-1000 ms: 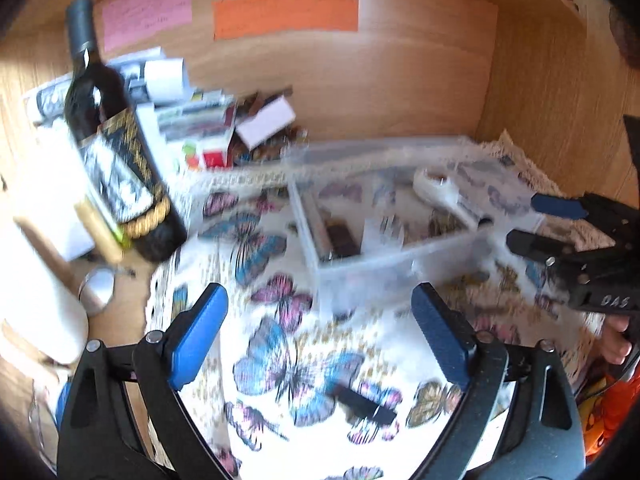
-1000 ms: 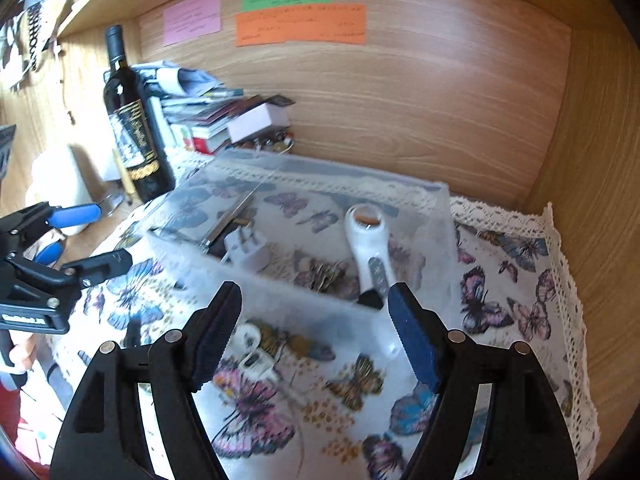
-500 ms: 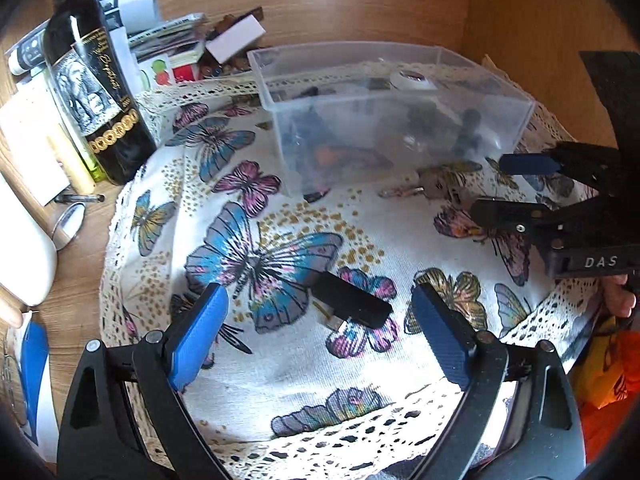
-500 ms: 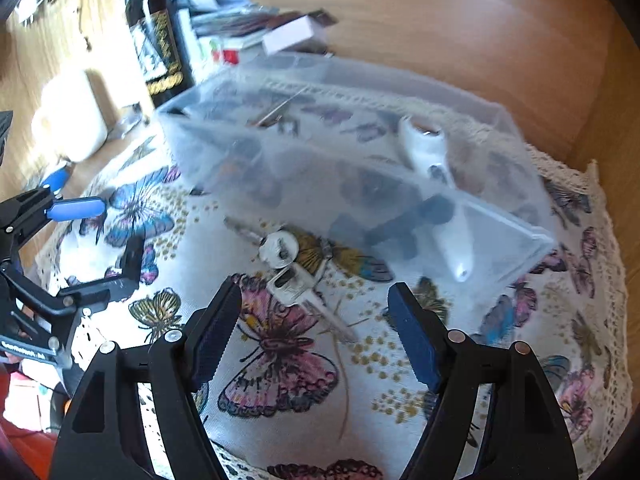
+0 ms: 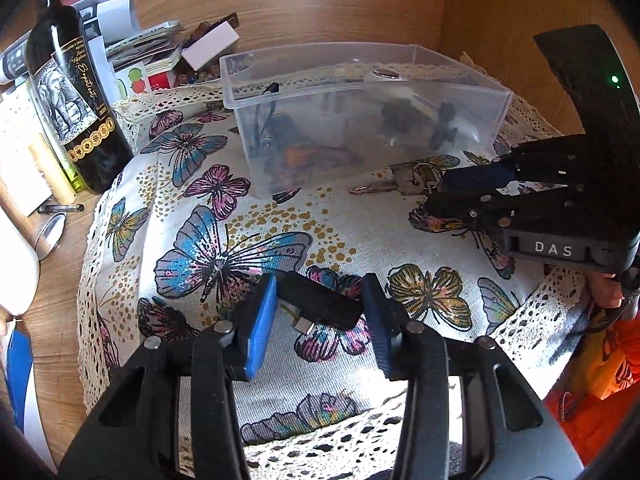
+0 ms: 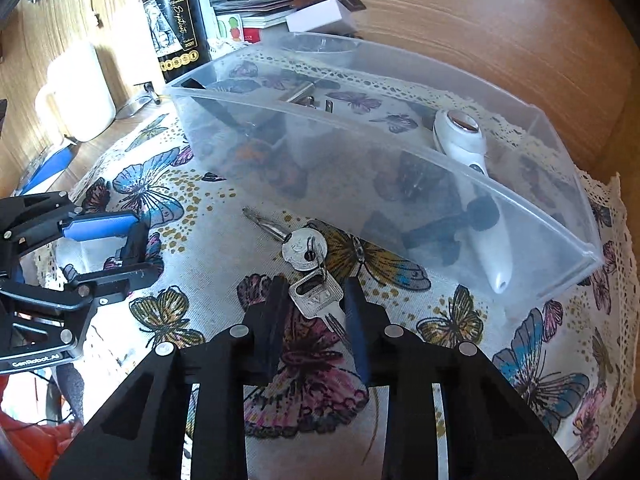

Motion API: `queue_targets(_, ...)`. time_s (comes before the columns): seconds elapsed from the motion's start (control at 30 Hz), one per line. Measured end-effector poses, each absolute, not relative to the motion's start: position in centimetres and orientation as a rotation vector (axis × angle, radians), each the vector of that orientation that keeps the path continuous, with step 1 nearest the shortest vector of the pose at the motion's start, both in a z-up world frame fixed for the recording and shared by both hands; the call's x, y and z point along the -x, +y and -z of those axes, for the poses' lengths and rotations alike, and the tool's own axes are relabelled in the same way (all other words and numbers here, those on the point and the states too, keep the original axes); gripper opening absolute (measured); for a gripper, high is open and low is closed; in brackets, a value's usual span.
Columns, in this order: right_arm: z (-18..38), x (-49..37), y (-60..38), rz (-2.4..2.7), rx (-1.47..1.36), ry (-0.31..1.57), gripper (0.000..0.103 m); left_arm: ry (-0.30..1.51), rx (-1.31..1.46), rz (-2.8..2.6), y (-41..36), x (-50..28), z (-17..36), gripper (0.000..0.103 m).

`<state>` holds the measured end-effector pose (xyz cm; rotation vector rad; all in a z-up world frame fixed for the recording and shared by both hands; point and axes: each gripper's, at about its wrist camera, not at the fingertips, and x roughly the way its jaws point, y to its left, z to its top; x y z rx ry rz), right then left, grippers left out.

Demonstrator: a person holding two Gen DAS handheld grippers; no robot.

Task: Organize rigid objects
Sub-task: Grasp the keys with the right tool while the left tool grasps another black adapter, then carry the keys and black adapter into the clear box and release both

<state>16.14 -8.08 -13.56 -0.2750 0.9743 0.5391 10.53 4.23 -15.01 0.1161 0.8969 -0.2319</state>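
Note:
A black USB adapter (image 5: 320, 303) lies on the butterfly cloth (image 5: 224, 240). My left gripper (image 5: 320, 308) is low over it, its blue pads on either side, narrowed but not clamped. A bunch of keys (image 6: 310, 268) lies on the cloth just in front of the clear plastic bin (image 6: 420, 184); the keys also show in the left wrist view (image 5: 404, 180). My right gripper (image 6: 314, 300) straddles the lower key, jaws narrowed, touching or nearly so. The bin (image 5: 360, 92) holds a white handled tool (image 6: 472, 156), a plug and several dark items.
A wine bottle (image 5: 68, 92) stands at the left of the cloth, with stacked papers and boxes (image 5: 160, 60) behind it. A white jug (image 6: 80, 96) and a small metal lid (image 5: 50, 232) sit left on the wooden desk. Wooden walls close the back and right.
Both grippers have dropped to the cloth and narrowed from wide open. The left now brackets the adapter; the right now brackets the lower key.

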Motion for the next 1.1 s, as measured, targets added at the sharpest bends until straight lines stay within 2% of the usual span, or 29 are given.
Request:
queue_targets(0.53,7.7,-13.9,-10.6,-0.471,0.211,0.765,0.026,0.742,-0.053,0.159,5.7,-10.1,9.8,0.043)
queue_targets(1.1,1.3,-14.8,-12.5,-0.388,0.167,0.544,0.026,0.594,-0.015,0.184,3.6,-14.0,4.3,0.043)
